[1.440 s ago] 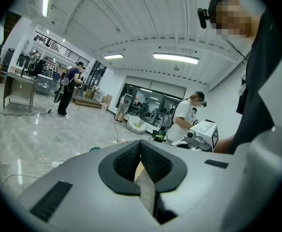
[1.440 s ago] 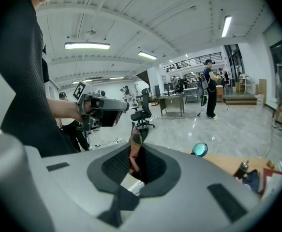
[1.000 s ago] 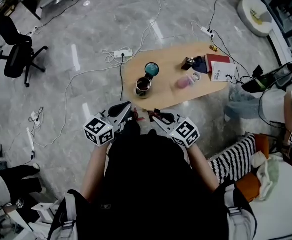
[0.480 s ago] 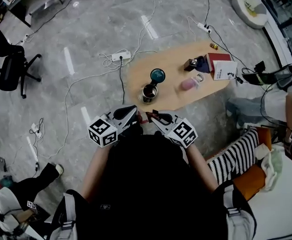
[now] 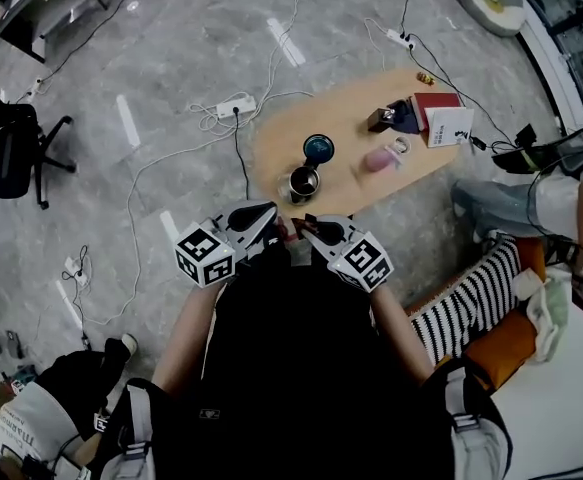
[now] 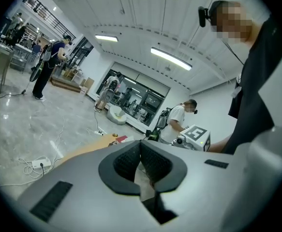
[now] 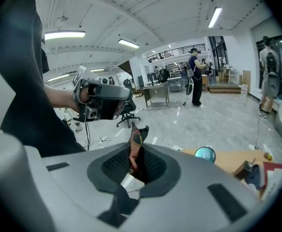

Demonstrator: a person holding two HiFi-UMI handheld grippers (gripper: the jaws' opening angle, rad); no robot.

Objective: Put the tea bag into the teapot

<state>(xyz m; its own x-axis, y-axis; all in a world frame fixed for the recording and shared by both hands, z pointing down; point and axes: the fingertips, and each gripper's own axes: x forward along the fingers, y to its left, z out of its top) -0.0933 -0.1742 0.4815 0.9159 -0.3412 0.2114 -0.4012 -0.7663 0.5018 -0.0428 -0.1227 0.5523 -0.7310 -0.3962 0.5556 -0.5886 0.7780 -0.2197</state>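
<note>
A dark red tea bag packet (image 7: 136,138) stands up out of my right gripper (image 7: 137,151), whose jaws are shut on it. In the head view both grippers hang in front of my chest, tips almost touching: the left gripper (image 5: 271,225) and the right gripper (image 5: 301,225), with the red packet (image 5: 286,231) between them. My left gripper (image 6: 141,154) has its pads together; a pale scrap shows low between them, and I cannot tell what it is. The metal teapot (image 5: 302,182) stands open on the wooden table (image 5: 271,148), just beyond the tips, its blue lid (image 5: 318,149) beside it.
A pink object (image 5: 376,160), a small dark box (image 5: 378,119) and books (image 5: 441,123) lie on the table's right end. Cables and a power strip (image 5: 229,108) run across the floor at left. A striped cushion (image 5: 471,303) and seated people are at right; an office chair (image 5: 11,153) at far left.
Both grippers have stayed tip to tip and the table with the teapot now sits closer to them in the head view. A person at lower left has shifted.
</note>
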